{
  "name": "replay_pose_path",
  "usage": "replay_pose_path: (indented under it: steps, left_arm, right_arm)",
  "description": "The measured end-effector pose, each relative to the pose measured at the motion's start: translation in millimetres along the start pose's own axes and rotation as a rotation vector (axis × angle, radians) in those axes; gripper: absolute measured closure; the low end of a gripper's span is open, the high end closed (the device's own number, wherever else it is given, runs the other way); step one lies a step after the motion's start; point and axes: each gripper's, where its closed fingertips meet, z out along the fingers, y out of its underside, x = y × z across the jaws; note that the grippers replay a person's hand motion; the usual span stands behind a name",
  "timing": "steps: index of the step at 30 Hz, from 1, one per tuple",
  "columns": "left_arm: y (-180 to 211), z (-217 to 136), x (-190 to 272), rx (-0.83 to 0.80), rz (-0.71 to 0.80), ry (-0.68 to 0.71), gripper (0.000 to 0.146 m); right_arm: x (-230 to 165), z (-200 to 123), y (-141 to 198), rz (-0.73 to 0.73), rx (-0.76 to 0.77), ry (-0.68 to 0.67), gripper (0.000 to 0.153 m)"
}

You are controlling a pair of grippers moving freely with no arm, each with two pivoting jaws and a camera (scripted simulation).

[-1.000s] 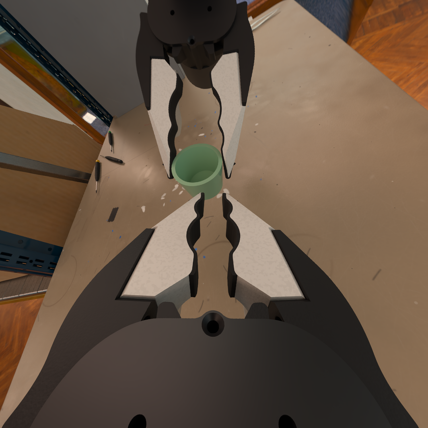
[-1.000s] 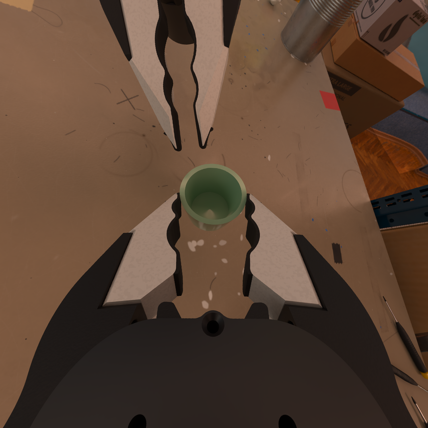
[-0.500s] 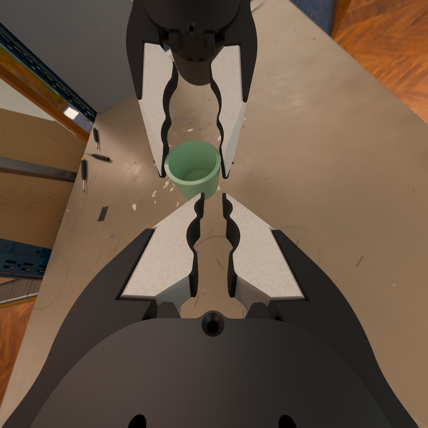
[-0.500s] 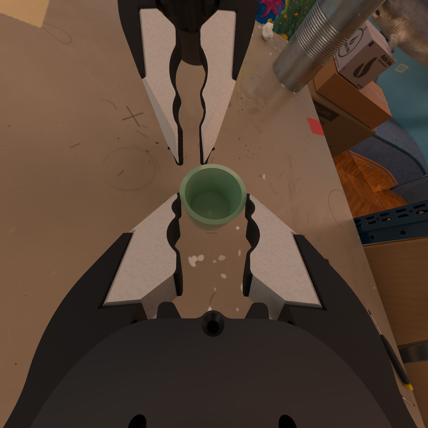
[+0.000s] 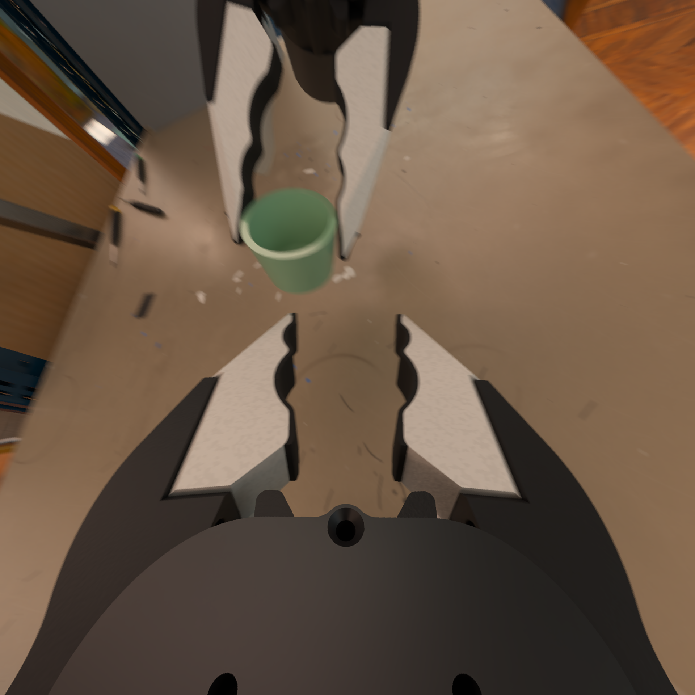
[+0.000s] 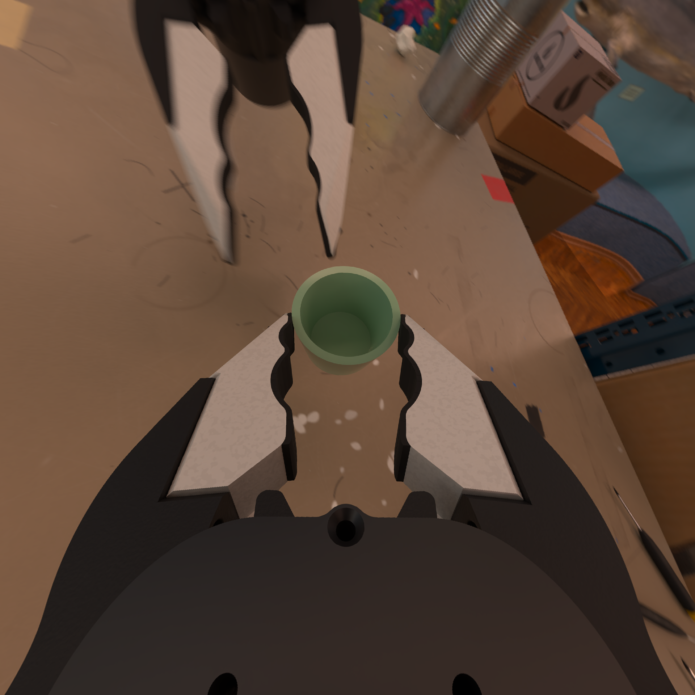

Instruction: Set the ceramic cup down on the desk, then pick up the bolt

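Note:
A green ceramic cup (image 6: 345, 323) sits upright between the fingertips of my right gripper (image 6: 345, 319), which is shut on its rim and holds it over the brown desk (image 6: 94, 338). In the left wrist view the cup (image 5: 289, 240) hangs between the right gripper's fingers (image 5: 361, 180) at the top. My left gripper (image 5: 346, 316) is open and empty, a short way from the cup and facing it. It also shows in the right wrist view (image 6: 280, 257). A silver threaded metal shaft (image 6: 474, 67), the bolt by its look, is at the desk's far right edge.
Small screwdrivers (image 5: 146, 208) lie near the desk's left edge; others (image 6: 662, 564) show at the right edge in the right wrist view. Cardboard boxes (image 6: 545, 150) and a blue rack (image 6: 639, 338) stand beyond the desk edge. White flecks (image 6: 308, 417) dot the desk.
My left gripper's jaws have opened wide from nearly shut, and it has drawn back a little from the cup. My right gripper still holds the cup.

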Motion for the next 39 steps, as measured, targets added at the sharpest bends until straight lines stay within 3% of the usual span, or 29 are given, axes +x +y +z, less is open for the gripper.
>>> replay_pose_path:
  steps: [1, 3, 6, 10, 12, 14, 16, 18, 21, 24, 26, 29, 34, 39]
  left_arm:
    - [5, -5, 7, -0.021, -0.039, 0.051, 0.079]
    - [13, -19, 26, -0.054, -0.096, 0.171, 0.068]
    - [15, -48, 54, -0.063, -0.111, 0.364, 0.068]
    - [-2, -99, 86, 0.123, -0.120, 0.623, 0.068]
    - [-11, -119, 86, 0.223, -0.072, 0.621, 0.068]
    - [-26, -142, 76, 0.372, -0.007, 0.521, 0.068]
    - [-43, -167, 54, 0.527, 0.044, 0.312, 0.069]
    - [-52, -199, 16, 0.645, 0.024, -0.013, 0.073]
    - [-31, -261, -53, 0.662, -0.210, -0.587, 0.076]
    - [30, -305, -87, 0.471, -0.440, -0.986, 0.082]
    - [72, -306, -89, 0.239, -0.527, -1.042, 0.084]
    - [125, -289, -81, -0.084, -0.667, -0.985, 0.087]
    - [181, -251, -65, -0.430, -0.755, -0.755, 0.104]
    - [203, -233, -56, -0.555, -0.837, -0.568, 0.112]
  right_arm:
    - [5, 0, 5, 0.009, -0.015, 0.028, 0.097]
    - [10, -3, 11, 0.045, 0.012, 0.030, 0.097]
    - [14, -6, 21, 0.085, 0.021, 0.011, 0.097]
    - [19, -10, 42, 0.165, 0.004, 0.025, 0.097]
    - [18, -12, 51, 0.193, -0.009, 0.016, 0.097]
    - [17, -14, 61, 0.207, -0.031, 0.012, 0.097]
    - [15, -15, 74, 0.224, -0.073, 0.003, 0.097]
    - [14, -16, 89, 0.235, -0.135, 0.005, 0.097]
    - [15, -19, 95, 0.223, -0.130, 0.015, 0.096]
    - [18, -30, 94, 0.200, -0.115, 0.034, 0.095]
    - [20, -41, 89, 0.187, -0.097, 0.053, 0.091]
    - [26, -59, 78, 0.150, -0.042, 0.106, 0.087]
    - [31, -84, 52, 0.055, 0.083, 0.184, 0.085]
    - [30, -93, 29, -0.018, 0.163, 0.224, 0.087]
